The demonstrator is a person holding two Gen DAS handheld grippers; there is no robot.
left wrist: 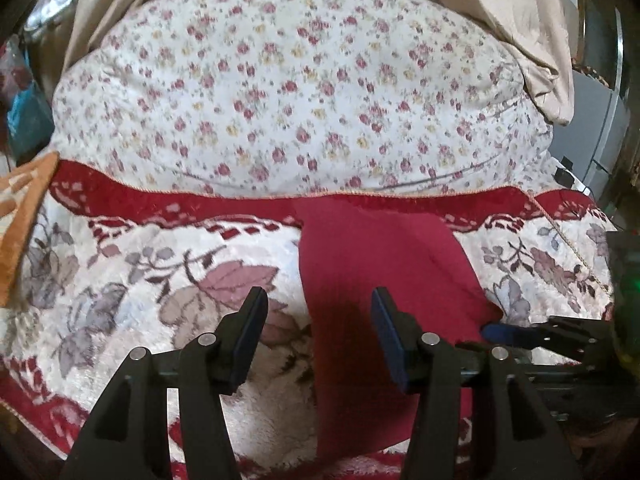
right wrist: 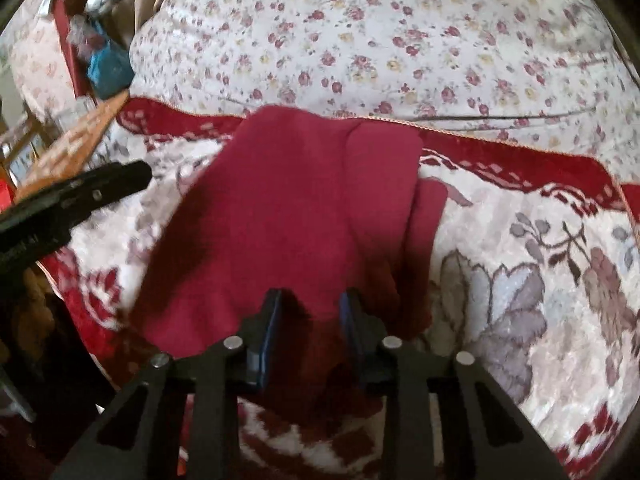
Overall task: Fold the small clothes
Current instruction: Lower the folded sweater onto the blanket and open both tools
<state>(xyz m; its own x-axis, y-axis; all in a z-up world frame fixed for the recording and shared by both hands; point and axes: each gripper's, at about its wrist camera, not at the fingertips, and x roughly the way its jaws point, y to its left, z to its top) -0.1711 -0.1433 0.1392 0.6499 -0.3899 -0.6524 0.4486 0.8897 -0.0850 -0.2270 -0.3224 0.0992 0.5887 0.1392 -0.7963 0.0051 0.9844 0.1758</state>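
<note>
A dark red garment (left wrist: 360,256) lies flat on the floral blanket (left wrist: 160,280), folded into a long strip. My left gripper (left wrist: 318,316) hovers open over the strip's left edge, with nothing pinched between its pads. At the right edge of this view the right gripper (left wrist: 504,332) reaches in low at the cloth's side. In the right wrist view the red garment (right wrist: 288,200) spreads wide, a second layer showing along its right side. My right gripper (right wrist: 312,316) straddles its near edge. Red cloth sits between the jaws, and a gap shows between the pads. The left gripper (right wrist: 132,174) points in from the left.
A white quilt with small red flowers (left wrist: 300,80) bulges behind the blanket's red border (left wrist: 180,200). Beige fabric (left wrist: 532,40) hangs at the back right. An orange patterned cloth (left wrist: 20,208) and cluttered bags (right wrist: 108,64) lie to the left.
</note>
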